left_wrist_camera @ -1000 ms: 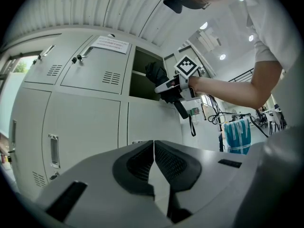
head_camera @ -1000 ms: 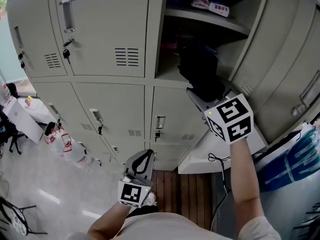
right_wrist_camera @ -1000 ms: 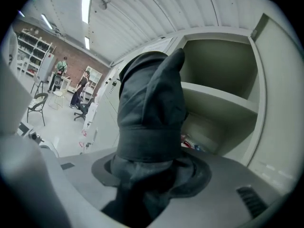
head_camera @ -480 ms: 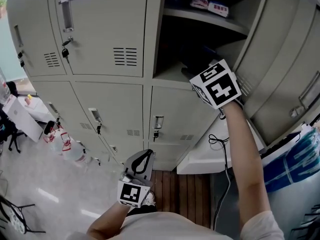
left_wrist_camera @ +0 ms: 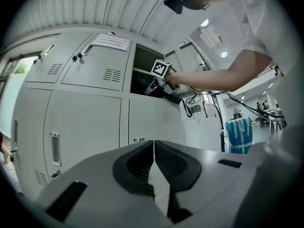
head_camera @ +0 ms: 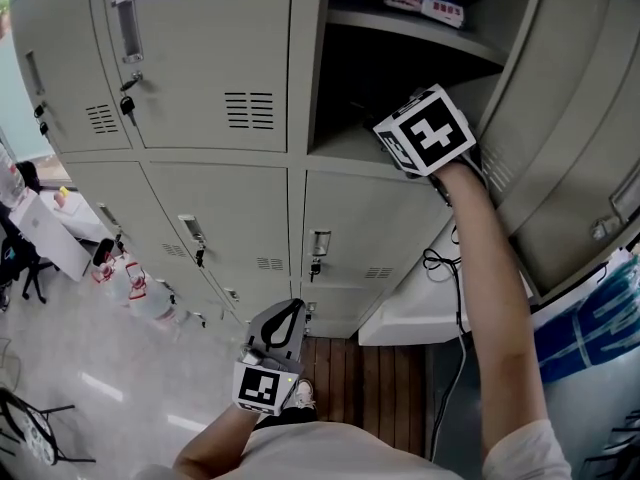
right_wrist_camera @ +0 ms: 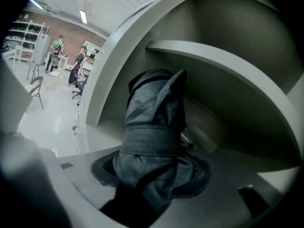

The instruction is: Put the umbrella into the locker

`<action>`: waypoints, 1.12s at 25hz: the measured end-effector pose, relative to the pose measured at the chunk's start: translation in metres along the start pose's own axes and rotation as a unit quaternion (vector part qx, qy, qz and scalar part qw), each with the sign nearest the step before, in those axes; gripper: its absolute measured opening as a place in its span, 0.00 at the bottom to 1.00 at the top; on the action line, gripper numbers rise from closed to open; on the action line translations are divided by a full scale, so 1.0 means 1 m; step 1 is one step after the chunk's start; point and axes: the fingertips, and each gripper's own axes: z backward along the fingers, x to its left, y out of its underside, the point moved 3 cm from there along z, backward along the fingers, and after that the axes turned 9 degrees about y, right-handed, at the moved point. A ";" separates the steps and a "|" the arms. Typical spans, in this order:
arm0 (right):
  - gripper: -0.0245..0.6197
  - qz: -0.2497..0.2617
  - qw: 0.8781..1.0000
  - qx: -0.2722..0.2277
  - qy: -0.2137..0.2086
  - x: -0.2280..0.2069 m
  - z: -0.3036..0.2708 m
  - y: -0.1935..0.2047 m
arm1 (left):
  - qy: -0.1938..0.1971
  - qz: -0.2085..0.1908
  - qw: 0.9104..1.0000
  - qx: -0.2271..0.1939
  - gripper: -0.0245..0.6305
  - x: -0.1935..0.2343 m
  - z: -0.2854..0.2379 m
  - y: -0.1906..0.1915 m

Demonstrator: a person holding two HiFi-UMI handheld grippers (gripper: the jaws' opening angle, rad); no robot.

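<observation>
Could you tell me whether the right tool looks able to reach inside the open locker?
Probably yes: the door stands wide, and the right tool, jaws just opened further around the umbrella, points in beneath the shelf.

Closed pale grey metal locker doors [head_camera: 200, 78] with vent slots line a wall above a glossy pale floor [head_camera: 60, 368]. Brown wooden floorboards [head_camera: 370, 388] lie at their foot. Long white ceiling strip lights [right_wrist_camera: 83, 16] glow.

umbrella [right_wrist_camera: 152, 122]: dark grey, folded, strapped, inside locker [right_wrist_camera: 228, 70] | locker: pale grey, door open
</observation>
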 end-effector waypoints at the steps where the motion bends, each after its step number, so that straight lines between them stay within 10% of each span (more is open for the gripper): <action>1: 0.45 0.006 1.000 0.007 -0.001 0.001 -0.003 -0.001 | 0.001 -0.001 1.000 0.001 0.08 0.000 -0.001 0.000; 10: 0.45 0.083 0.992 0.080 -0.044 0.024 -0.034 -0.015 | -0.013 -0.001 1.000 -0.008 0.08 0.008 0.000 -0.003; 28: 0.46 0.190 0.979 0.069 0.037 0.017 -0.067 -0.017 | -0.010 0.017 1.000 -0.003 0.08 0.024 -0.011 0.011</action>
